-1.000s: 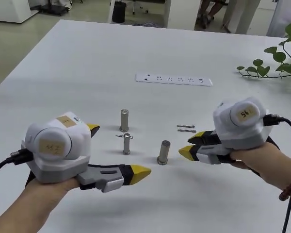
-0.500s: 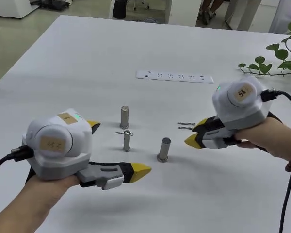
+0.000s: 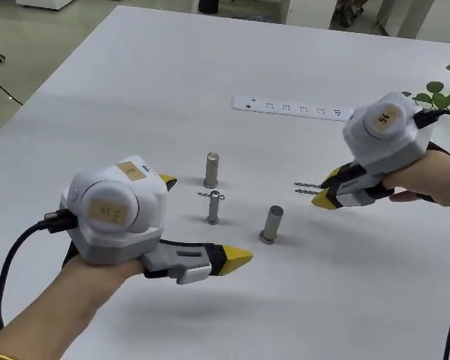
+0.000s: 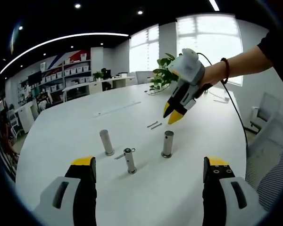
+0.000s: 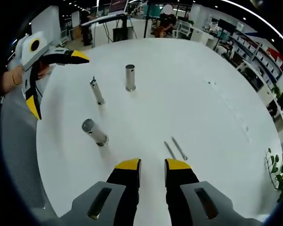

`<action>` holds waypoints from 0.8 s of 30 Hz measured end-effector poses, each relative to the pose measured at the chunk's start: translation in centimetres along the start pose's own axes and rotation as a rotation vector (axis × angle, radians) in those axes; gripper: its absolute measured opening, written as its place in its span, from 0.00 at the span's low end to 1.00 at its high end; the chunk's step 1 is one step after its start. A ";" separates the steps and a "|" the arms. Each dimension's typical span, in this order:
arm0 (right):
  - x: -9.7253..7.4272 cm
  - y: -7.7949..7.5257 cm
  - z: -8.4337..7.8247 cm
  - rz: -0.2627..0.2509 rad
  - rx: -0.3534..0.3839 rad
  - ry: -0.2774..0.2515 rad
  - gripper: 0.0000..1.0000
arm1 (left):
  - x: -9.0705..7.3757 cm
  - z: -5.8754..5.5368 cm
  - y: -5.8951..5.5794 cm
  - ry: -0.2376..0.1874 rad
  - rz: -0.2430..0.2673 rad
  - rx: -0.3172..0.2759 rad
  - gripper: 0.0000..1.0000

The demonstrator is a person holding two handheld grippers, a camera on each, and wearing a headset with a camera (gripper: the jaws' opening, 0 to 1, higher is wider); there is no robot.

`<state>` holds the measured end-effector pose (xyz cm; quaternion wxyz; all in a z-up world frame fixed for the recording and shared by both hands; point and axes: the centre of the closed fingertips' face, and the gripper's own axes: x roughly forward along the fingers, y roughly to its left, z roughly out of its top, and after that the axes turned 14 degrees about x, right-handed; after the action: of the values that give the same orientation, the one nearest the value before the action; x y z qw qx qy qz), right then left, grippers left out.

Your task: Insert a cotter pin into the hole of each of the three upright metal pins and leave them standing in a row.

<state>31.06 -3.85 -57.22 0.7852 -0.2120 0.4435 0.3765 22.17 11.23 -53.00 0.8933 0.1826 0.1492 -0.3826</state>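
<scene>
Two thin loose metal cotter pins (image 3: 306,184) lie side by side on the white desk (image 3: 135,90), just ahead of the right hand-held gripper (image 5: 152,165), whose yellow-tipped jaws stand a narrow gap apart with nothing between them. The left hand-held gripper (image 4: 149,162) is released, its jaws spread wide and empty. Ahead of it stand the three upright pins: the slim steel pin already carrying a cotter pin (image 4: 129,160) nearest, the plain grey cylindrical pin (image 4: 106,142) farther off toward its left jaw, and the stout grey cylindrical pin (image 4: 167,143) toward its right jaw. I judge one of the three fitted, and the step in hand to be picking up the next cotter pin. To do it well, the right hand-held gripper should come down low to the desk and take one pin alone, because the two lie so close that a careless closing could pinch both or flick one away. Gripping across the pin's width near one end would leave most of its length free for threading; which end is the looped head is too small to tell. A thing this thin may roll or slip, so the closing should be slow and firm. The left hand-held gripper could close low on a bare cylinder to brace it, since an upright pin will likely topple at a sideways push. Where their holes face I cannot tell.
</scene>
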 end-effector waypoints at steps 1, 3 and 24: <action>0.3 -0.3 -0.2 -0.002 -0.001 0.007 0.15 | 0.0 -0.2 0.0 0.004 0.000 -0.003 0.93; 0.9 -1.2 -0.3 -0.002 -0.005 0.011 0.15 | 0.0 -0.3 0.0 0.006 0.000 -0.005 0.93; 2.9 -3.3 -0.7 0.048 -0.083 0.083 0.12 | 0.2 -1.1 0.2 0.017 0.002 -0.034 0.92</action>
<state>34.18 -5.22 -60.10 0.7475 -0.2493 0.4644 0.4042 22.35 11.71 -54.01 0.8954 0.1708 0.1631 -0.3774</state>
